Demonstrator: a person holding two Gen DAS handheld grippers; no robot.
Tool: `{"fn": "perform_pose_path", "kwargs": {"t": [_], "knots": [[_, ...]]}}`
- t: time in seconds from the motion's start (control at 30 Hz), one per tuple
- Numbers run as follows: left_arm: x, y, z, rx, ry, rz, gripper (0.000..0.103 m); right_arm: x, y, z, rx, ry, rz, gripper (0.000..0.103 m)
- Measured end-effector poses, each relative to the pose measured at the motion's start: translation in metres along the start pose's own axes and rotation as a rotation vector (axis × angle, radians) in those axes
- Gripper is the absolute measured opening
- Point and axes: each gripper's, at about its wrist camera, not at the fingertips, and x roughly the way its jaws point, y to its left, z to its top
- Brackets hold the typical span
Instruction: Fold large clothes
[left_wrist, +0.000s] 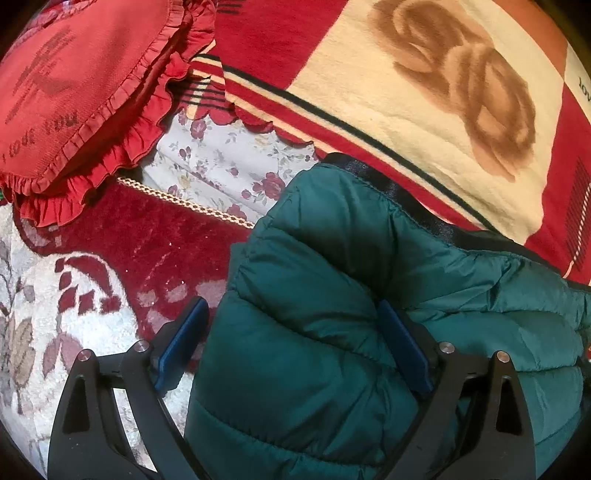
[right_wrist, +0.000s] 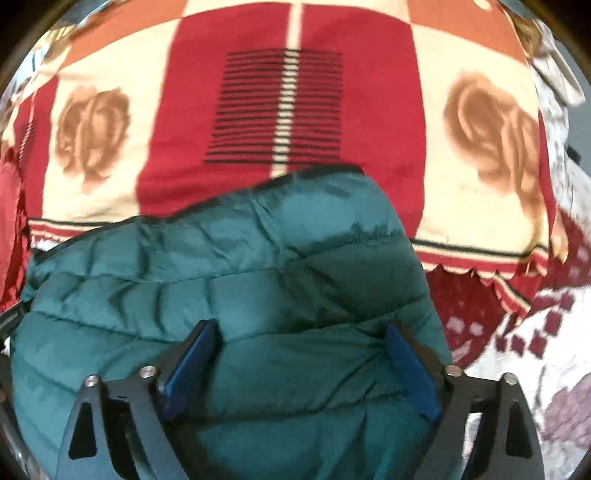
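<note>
A dark green quilted puffer jacket (left_wrist: 332, 295) lies bunched on the red and cream blanket (left_wrist: 424, 110). My left gripper (left_wrist: 295, 314) is open, its blue pads wide apart with a thick fold of the jacket's left edge between them. In the right wrist view the jacket (right_wrist: 240, 277) fills the lower middle. My right gripper (right_wrist: 299, 332) is also open, its pads straddling a puffy fold near the jacket's right edge. The pads (right_wrist: 192, 358) touch or nearly touch the fabric, which is not pinched flat.
A red frilled cushion (left_wrist: 81, 92) lies at the upper left. A floral sheet (left_wrist: 221, 162) and a red and white patterned rug (left_wrist: 110, 266) lie left of the jacket. The blanket (right_wrist: 280, 110) spreads beyond the jacket, with the rug (right_wrist: 535, 332) at right.
</note>
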Motion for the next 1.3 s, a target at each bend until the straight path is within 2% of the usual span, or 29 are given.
{"fn": "perform_pose_path", "kwargs": {"t": [0.13,0.27,0.37,0.43,0.53,0.67,0.73,0.9,1.0,1.07,1.17,1.3], "knots": [[0.003,0.001,0.0,-0.007,-0.007,-0.005,0.094,0.014,0.001,0.0,0.008,-0.002,-0.006,0.1],[0.004,0.003,-0.001,-0.011,-0.009,-0.013,0.094,0.018,0.006,0.003,0.01,0.008,-0.009,0.1],[0.003,0.007,-0.001,-0.015,-0.011,-0.023,0.094,-0.008,-0.002,0.006,0.011,-0.024,-0.01,0.099],[-0.004,0.012,0.0,-0.022,-0.004,-0.037,0.094,-0.032,-0.006,0.003,0.04,-0.071,0.024,0.099],[-0.025,0.021,-0.001,-0.026,-0.013,-0.04,0.094,-0.06,-0.014,-0.002,0.063,-0.079,0.076,0.099],[-0.057,0.027,-0.011,-0.007,-0.035,-0.026,0.094,-0.082,-0.004,-0.014,-0.013,-0.072,0.094,0.099],[-0.071,0.028,-0.018,-0.009,-0.041,-0.052,0.094,-0.088,0.0,-0.021,-0.046,-0.067,0.098,0.099],[-0.086,0.017,-0.045,0.044,-0.049,-0.053,0.094,-0.079,0.012,-0.035,-0.101,-0.031,0.063,0.099],[-0.072,0.007,-0.06,0.097,-0.019,-0.015,0.094,-0.067,0.012,-0.042,-0.103,-0.001,0.045,0.099],[-0.067,0.005,-0.067,0.107,-0.032,-0.012,0.094,-0.06,0.011,-0.043,-0.1,0.012,0.039,0.103],[-0.059,0.003,-0.072,0.118,-0.036,-0.004,0.095,-0.045,0.006,-0.047,-0.066,0.046,0.053,0.103],[-0.056,-0.001,-0.076,0.132,-0.046,0.008,0.095,-0.039,0.006,-0.048,-0.073,0.045,0.034,0.103]]}}
